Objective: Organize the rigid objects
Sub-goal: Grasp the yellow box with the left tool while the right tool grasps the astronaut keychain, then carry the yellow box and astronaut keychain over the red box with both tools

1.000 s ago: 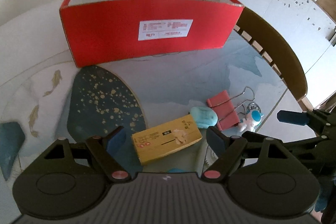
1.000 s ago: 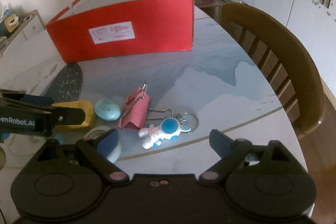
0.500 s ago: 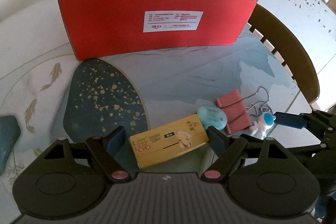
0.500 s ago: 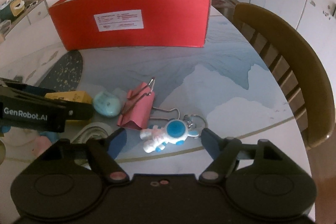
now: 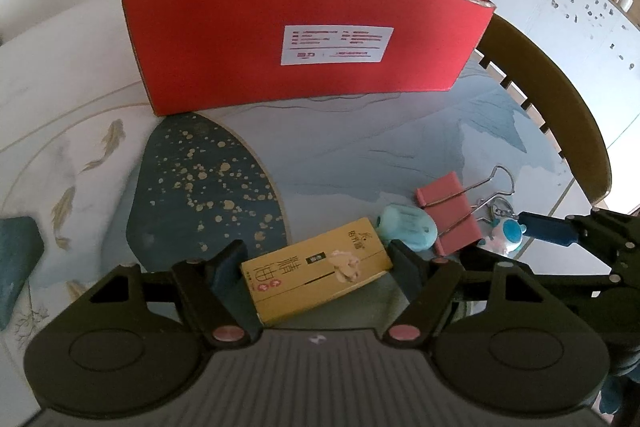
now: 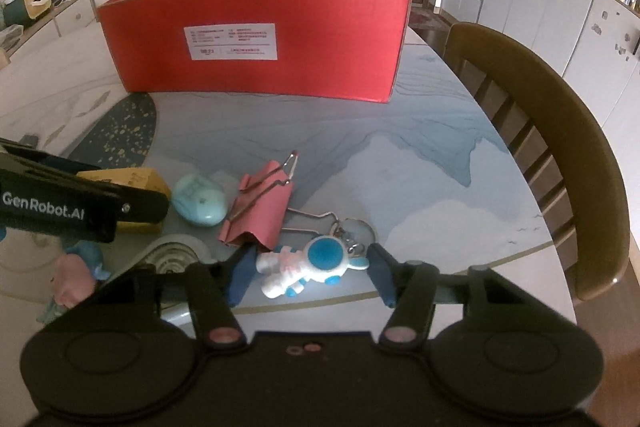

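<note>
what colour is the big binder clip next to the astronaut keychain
Pink, with silver wire handles; the binder clip shows best in the right wrist view.

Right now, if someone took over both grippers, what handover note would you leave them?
Left gripper: jaws have just been closing around the yellow rectangular carton; contact unclear.
Right gripper: jaws closing around the white-and-blue astronaut keychain; not clamped.
Mint oval case and pink binder clip lie between them on the table.
Red cardboard box stands behind; its contents are hidden.
Left: grip, lift, box everything.

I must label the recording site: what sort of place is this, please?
Probably a home dining room: a round table with painted fish and mountains, a curved-back wooden chair, and tall white cupboards along the wall.
</note>
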Demonstrator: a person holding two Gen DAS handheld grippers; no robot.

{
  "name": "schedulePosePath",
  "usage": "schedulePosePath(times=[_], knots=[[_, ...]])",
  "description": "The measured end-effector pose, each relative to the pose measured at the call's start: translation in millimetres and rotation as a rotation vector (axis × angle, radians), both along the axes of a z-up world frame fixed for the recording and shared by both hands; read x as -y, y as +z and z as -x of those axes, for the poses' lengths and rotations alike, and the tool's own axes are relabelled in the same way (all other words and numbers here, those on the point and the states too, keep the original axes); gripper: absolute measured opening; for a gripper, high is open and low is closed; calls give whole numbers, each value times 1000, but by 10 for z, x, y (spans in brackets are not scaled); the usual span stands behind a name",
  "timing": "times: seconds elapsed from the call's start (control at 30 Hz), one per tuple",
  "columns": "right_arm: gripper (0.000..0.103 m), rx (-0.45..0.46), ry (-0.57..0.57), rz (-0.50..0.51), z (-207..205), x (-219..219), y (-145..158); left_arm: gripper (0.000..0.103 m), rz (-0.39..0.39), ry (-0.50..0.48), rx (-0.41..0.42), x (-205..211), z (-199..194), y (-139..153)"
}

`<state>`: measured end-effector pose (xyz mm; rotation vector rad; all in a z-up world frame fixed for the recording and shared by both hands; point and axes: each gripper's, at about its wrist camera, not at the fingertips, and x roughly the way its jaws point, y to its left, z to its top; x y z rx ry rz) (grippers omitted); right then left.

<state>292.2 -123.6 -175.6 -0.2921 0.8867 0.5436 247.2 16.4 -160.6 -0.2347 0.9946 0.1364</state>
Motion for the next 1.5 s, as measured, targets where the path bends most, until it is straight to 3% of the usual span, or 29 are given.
schedulePosePath(times=[0.47, 0.8, 1.5], knots=[[59, 35, -38, -38, 26, 129, 261, 75, -20, 17, -11, -133, 62, 162], [59, 69, -12, -39, 71, 88, 588, 75, 11, -10, 39, -232, 44, 474], [59, 163, 64, -110, -194, -152, 1386, 75, -56, -65, 165, -395, -235, 1256]])
